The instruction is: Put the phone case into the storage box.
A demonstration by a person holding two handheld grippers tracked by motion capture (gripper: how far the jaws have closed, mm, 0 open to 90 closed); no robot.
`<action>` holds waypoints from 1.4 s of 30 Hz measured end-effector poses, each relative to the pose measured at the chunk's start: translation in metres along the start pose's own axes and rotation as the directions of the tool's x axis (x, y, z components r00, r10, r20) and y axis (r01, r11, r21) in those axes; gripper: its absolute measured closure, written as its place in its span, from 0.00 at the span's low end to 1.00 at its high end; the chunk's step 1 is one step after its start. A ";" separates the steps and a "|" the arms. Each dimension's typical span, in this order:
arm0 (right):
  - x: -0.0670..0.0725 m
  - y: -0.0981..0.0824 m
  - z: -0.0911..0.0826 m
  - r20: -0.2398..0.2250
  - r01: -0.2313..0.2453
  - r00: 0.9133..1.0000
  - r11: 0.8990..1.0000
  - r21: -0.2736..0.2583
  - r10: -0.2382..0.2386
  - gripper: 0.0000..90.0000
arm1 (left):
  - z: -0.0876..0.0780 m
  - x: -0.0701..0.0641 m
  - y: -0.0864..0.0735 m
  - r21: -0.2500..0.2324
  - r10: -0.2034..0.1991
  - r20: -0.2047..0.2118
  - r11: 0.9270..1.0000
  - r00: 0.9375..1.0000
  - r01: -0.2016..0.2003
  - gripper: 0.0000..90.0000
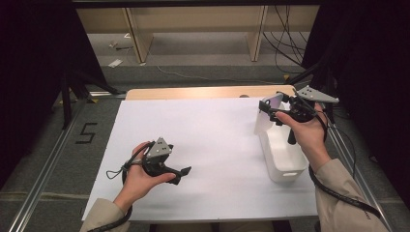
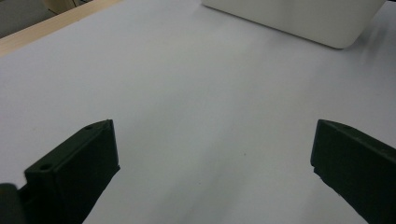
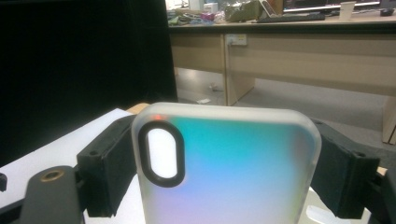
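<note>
A wide white sheet [image 1: 203, 145] is spread over the table [image 1: 193, 92], whose bare wooden edge is left showing along the far side. Near the sheet's right border a white bin [image 1: 283, 154] is stood lengthwise, its handle slot turned toward the person. Above the bin's far end a phone case [image 1: 270, 104] is held clear of the rim by the right gripper [image 1: 274, 107]; in the right gripper view the frosted, iridescent case [image 3: 224, 168] is seen upright, clamped by its two side edges between the black jaws, the oval camera cutout at upper left. The left gripper [image 1: 183, 174] is rested low over the near-left part of the sheet with its jaws spread wide and nothing between them, bare sheet lying ahead of it in the left gripper view and the bin's corner [image 2: 327, 23] farther off.

The step in hand is judged to be the placing of the case into the bin. It would best be done by lowering the case straight down until it is well inside the walls before the clamp is eased, so that it is not tipped over the rim. Whether anything already lies in the bin cannot be told from the high view. Little room is left between the bin and the sheet's right edge, while ample open sheet is offered to the left and centre for withdrawal.
</note>
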State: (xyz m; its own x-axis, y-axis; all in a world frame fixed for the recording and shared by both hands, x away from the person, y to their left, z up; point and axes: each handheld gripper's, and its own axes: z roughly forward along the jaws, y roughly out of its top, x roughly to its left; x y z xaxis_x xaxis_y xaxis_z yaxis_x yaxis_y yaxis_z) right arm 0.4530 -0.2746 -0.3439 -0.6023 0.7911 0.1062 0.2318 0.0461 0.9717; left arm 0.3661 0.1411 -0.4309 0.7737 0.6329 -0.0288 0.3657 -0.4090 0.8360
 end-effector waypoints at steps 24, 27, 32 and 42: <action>-0.009 -0.002 -0.002 0.036 0.001 0.999 1.000 0.011 -0.001 0.21 | 0.000 0.000 0.000 -0.004 -0.003 -0.002 1.000 1.000 0.003 0.01; -0.010 -0.001 -0.003 0.039 0.000 0.999 1.000 0.012 -0.001 0.21 | 0.000 0.000 0.000 -0.004 -0.003 -0.001 1.000 1.000 0.003 0.01; -0.012 -0.001 -0.004 0.048 -0.003 0.999 1.000 0.013 0.003 0.21 | -0.001 0.000 0.000 -0.003 -0.004 -0.001 1.000 1.000 0.004 0.01; -0.016 -0.001 -0.005 0.063 -0.007 0.998 1.000 0.015 0.006 0.21 | -0.001 0.000 0.000 -0.004 -0.005 -0.001 1.000 1.000 0.005 0.01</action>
State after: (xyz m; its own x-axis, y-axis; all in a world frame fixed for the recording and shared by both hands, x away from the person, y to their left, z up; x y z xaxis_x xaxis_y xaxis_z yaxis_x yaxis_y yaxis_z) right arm 0.4580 -0.2904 -0.3456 -0.5515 0.8284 0.0981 0.2469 0.0498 0.9677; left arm 0.3662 0.1417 -0.4302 0.7712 0.6358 -0.0328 0.3677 -0.4028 0.8382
